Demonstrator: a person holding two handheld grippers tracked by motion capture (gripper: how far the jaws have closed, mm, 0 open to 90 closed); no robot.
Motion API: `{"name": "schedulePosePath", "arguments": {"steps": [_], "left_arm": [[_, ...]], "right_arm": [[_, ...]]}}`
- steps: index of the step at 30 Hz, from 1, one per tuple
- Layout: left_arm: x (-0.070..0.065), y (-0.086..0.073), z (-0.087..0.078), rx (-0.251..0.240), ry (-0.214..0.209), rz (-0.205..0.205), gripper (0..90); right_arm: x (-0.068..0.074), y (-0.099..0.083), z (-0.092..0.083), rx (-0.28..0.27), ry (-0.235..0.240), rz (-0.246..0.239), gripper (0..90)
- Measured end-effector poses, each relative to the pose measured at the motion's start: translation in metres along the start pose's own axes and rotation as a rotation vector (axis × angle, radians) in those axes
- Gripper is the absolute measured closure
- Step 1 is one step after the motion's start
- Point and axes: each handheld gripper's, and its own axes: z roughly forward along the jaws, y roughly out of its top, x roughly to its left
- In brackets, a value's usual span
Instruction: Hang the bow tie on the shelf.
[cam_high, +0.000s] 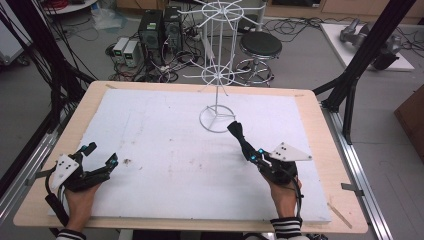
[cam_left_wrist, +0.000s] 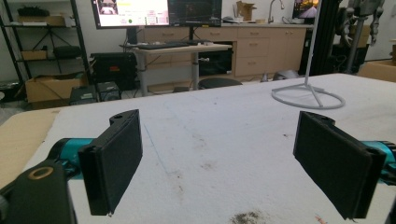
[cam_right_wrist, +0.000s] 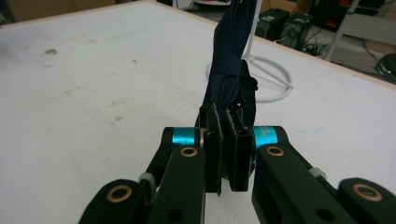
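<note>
1. Right tongs (cam_high: 248, 150) clamped on a dark cloth (cam_high: 239, 134), jaws nearly together around it (cam_right_wrist: 232, 70).
2. Cloth stretched from the jaws toward the white wire rack (cam_high: 218, 60), its far end just beside the rack's ring base (cam_right_wrist: 275, 74).
3. Left tongs (cam_high: 100, 154) spread wide apart, holding nothing, low over the white table (cam_high: 165, 150) near its left front corner.
4. Small dark smudge (cam_high: 127, 161) just beside the left tongs.

Lab setting: black desktop computer towers (cam_high: 159, 30) with tangled cables on grey floor, large wall monitors (cam_left_wrist: 156, 11), black metal frame struts (cam_high: 367, 50).
</note>
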Motion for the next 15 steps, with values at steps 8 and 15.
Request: {"name": "schedulePosePath", "arguments": {"steps": [8, 15], "left_arm": [[0.000, 0.000, 0.000, 0.000, 0.000, 0.000, 16.0], [0.000, 0.000, 0.000, 0.000, 0.000, 0.000, 16.0]], "right_arm": [[0.003, 0.014, -0.008, -0.107, -0.050, 0.014, 87.0], [0.004, 0.028, -0.009, -0.161, -0.089, 0.024, 87.0]]}}
